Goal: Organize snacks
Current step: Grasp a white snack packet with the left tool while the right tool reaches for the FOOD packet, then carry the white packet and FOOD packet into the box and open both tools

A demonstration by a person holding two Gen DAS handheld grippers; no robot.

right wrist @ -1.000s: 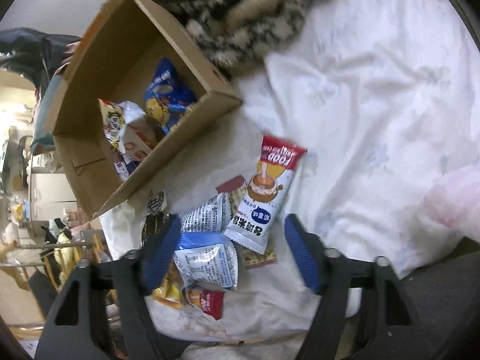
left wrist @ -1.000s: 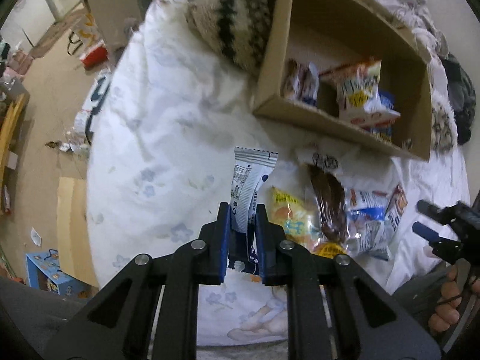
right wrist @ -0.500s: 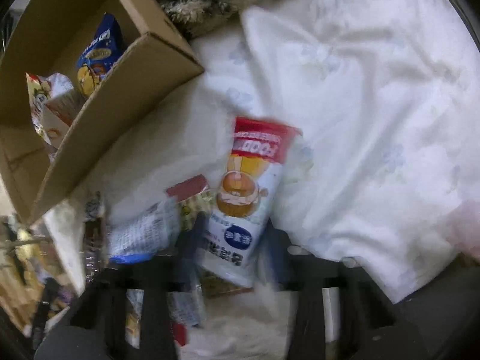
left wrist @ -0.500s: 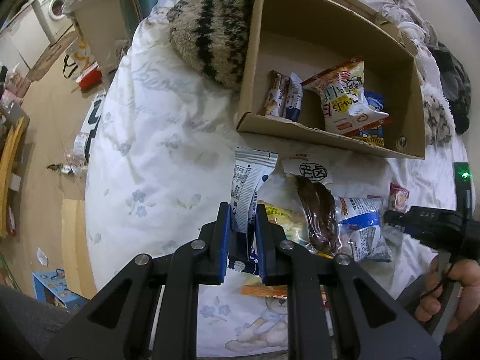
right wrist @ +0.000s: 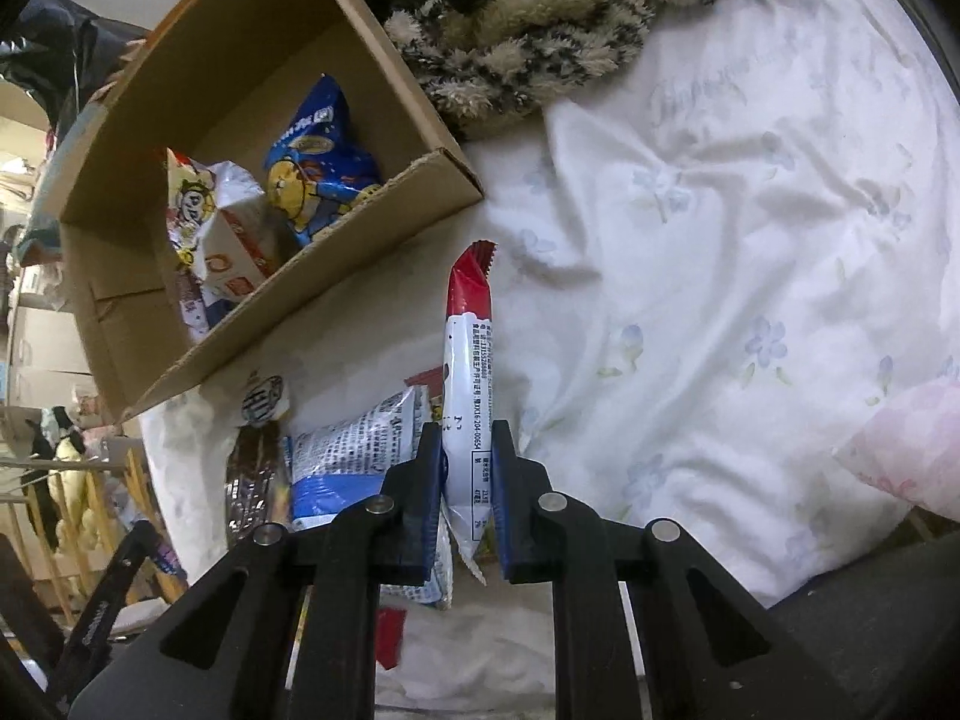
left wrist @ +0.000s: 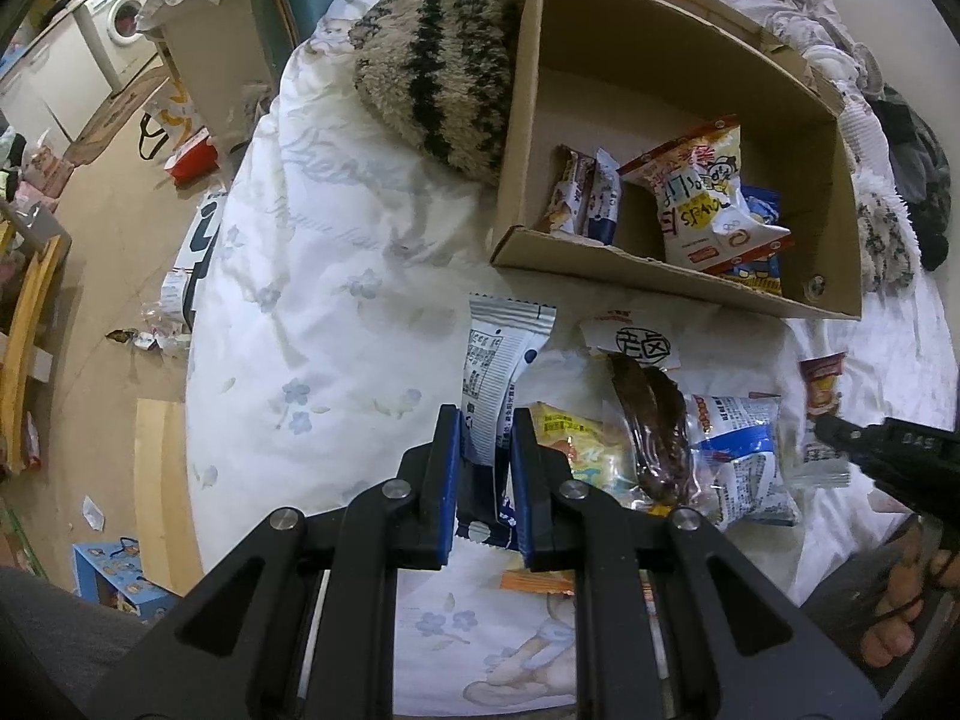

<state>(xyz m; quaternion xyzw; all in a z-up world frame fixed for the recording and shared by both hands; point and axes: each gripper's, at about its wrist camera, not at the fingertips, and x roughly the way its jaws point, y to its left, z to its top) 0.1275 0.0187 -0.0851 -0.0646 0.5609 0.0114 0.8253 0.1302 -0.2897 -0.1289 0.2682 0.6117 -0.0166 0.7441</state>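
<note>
My left gripper is shut on a white and blue snack packet, held above the bed. My right gripper is shut on a red and white snack packet, held edge-on above the sheet. An open cardboard box lies ahead in the left wrist view with several snack bags inside, among them a white and yellow bag. The box also shows at the left of the right wrist view, holding a blue bag. A loose pile of snacks lies on the sheet between the grippers.
A furry striped cushion lies against the box's left side. The white flowered sheet covers the bed; its left edge drops to a cluttered floor. A pink cloth lies at the right in the right wrist view.
My right gripper closed on the red and white packet and lifted it off the sheet, turning it edge-on. My left gripper moved closer to the box, still holding its packet.
</note>
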